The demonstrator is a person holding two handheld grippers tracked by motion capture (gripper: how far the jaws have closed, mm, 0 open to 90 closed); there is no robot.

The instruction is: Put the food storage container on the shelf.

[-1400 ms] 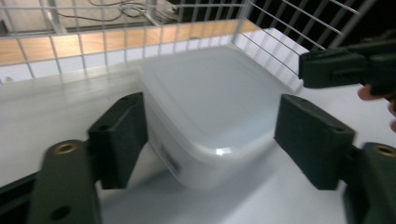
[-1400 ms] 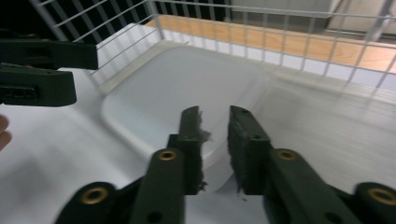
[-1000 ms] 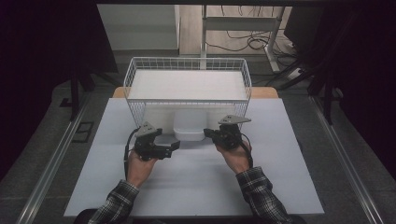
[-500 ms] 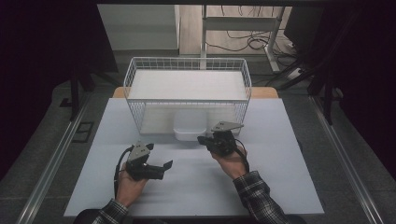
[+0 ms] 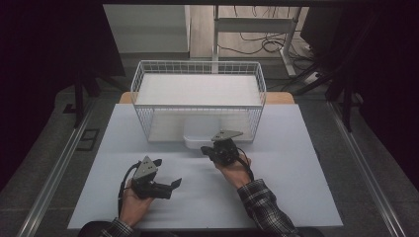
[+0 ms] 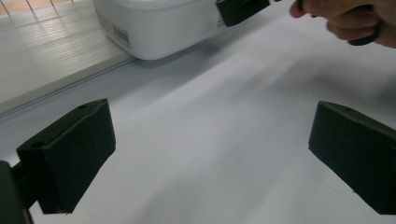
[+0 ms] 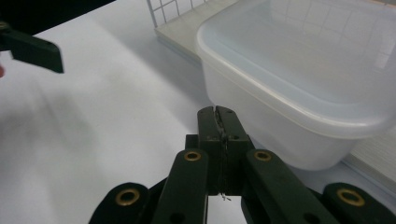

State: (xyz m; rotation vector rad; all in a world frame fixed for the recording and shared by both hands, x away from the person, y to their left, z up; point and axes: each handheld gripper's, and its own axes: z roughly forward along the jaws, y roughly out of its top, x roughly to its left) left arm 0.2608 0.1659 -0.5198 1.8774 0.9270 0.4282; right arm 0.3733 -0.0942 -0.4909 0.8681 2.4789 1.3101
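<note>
- Pale table (image 5: 296, 197) across the middle of the high view, bare apart from the gear, dark floor all round.
- White wire basket (image 5: 197, 86) at 12 o'clock on the table, upright, open top, a pale board lying flat inside.
- Translucent white plastic container (image 5: 197, 139) right at the basket's near wall, about 6 o'clock from the basket's centre, resting on the table; whether partly under the wire or just in front, cannot tell. Seen close in the right gripper view (image 7: 303, 88), rim up, with pale contents or a lid hard to make out; in the left gripper view (image 6: 159, 25) at 12 o'clock, a small label on its side.
- Right gripper (image 5: 210, 149) at 5 o'clock from the container, just beside its near right corner, held in the right hand (image 5: 236, 170), plaid sleeve behind. Jaws pressed fully together in the right gripper view (image 7: 218, 116), nothing between them, tips near the container's wall but touching or not, cannot tell.
- Left gripper (image 5: 173, 183) at 7 o'clock from the container, well apart from it, low over the bare table, held in the left hand (image 5: 132, 202). Jaws spread wide in the left gripper view (image 6: 210, 154), gripping nothing, bare table between.
- Right hand's fingers (image 6: 345, 16) at 1 o'clock in the left gripper view.
</note>
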